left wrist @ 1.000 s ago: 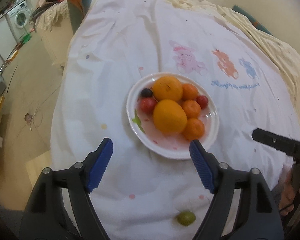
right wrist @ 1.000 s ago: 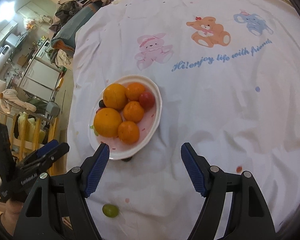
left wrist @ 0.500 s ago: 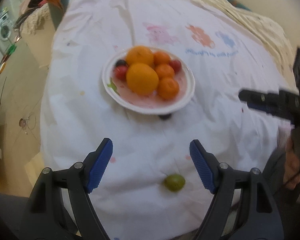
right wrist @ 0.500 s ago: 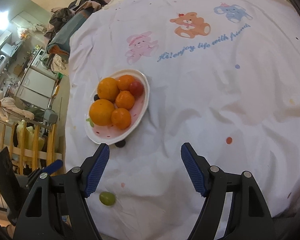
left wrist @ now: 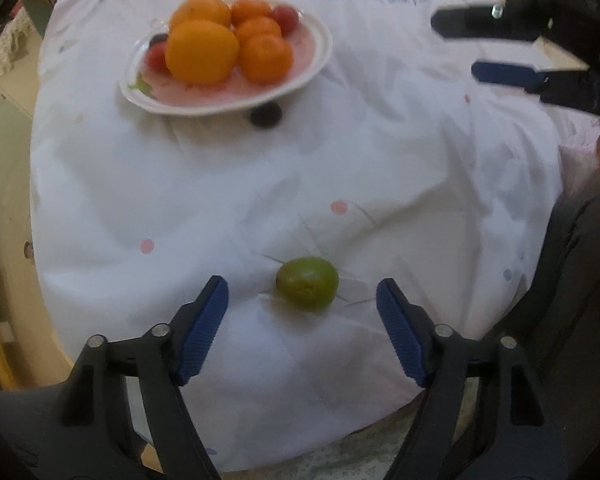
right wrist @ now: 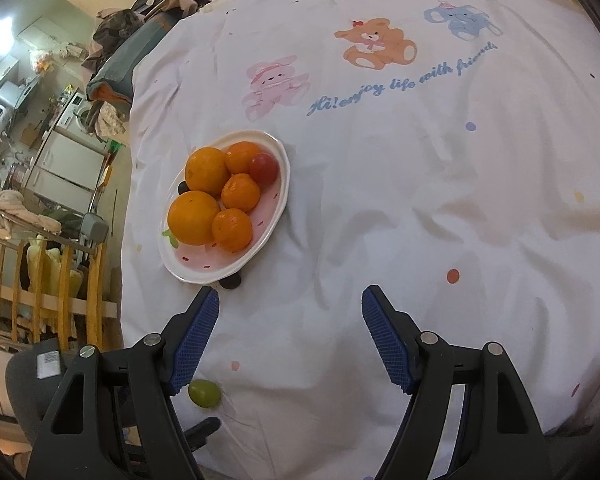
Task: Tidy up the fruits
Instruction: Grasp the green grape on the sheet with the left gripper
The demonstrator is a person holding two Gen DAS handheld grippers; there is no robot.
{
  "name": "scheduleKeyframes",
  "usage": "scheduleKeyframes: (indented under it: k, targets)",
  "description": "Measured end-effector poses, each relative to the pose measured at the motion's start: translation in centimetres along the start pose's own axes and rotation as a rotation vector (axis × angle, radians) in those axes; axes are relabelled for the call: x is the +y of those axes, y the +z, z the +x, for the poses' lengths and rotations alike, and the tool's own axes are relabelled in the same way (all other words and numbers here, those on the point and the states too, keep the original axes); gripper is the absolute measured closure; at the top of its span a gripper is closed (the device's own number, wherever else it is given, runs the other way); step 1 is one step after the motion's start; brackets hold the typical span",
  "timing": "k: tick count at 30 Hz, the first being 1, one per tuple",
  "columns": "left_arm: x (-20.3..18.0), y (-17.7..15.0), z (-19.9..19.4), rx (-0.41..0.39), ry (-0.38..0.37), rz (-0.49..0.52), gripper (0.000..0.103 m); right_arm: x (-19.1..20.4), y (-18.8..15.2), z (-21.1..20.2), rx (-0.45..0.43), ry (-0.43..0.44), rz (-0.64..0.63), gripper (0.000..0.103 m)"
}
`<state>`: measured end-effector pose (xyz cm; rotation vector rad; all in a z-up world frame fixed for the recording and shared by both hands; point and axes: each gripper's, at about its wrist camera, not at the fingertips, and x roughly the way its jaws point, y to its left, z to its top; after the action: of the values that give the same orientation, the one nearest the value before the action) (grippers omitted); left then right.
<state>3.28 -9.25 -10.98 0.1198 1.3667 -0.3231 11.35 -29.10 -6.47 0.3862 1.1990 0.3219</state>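
**Green Fruit Framed by Closing Jaws**

Pictured over a white printed cloth [left wrist: 380, 152]: left gripper [left wrist: 302, 300], jaws apart but narrowing, blue pads [left wrist: 202, 328] flanking a small green fruit [left wrist: 307, 283] without touching it. Fruit seen resting on the cloth near its close edge, slightly ahead of the fingertips, nothing clamped.

Caught farther back: a white oval plate [left wrist: 320, 52] loaded with two large oranges [left wrist: 201, 51], three smaller tangerines [left wrist: 266, 58] and red cherry tomatoes [left wrist: 286, 16], a dark berry tucked against the oranges. Spotted just beside the plate's near rim, on the cloth: another dark round fruit [left wrist: 265, 114].

Seen from the right wrist: right gripper [right wrist: 290, 338] held wide apart above bare cloth, empty, touching nothing. Same green fruit [right wrist: 205, 393] visible low in that view, just beside the left-hand pad [right wrist: 194, 338] and outside the gap. Plate [right wrist: 284, 184] well ahead and to the left, dark fruit [right wrist: 231, 282] at its near edge. Right gripper's black fingers [left wrist: 496, 26] also caught at the upper right of the left view, apart from all fruit.
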Motion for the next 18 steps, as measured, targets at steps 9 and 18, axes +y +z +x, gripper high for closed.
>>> scheduleKeyframes:
  k: [9, 18]
  targets:
    - [-0.7, -0.1, 0.8, 0.010, 0.010, 0.038, 0.075, 0.5, 0.1, 0.6, 0.015, 0.003, -0.014, 0.026]
    - [2.9, 0.4, -3.1, -0.108, 0.019, -0.124, 0.076, 2.3, -0.5, 2.5, 0.056, -0.023, -0.094, 0.026]
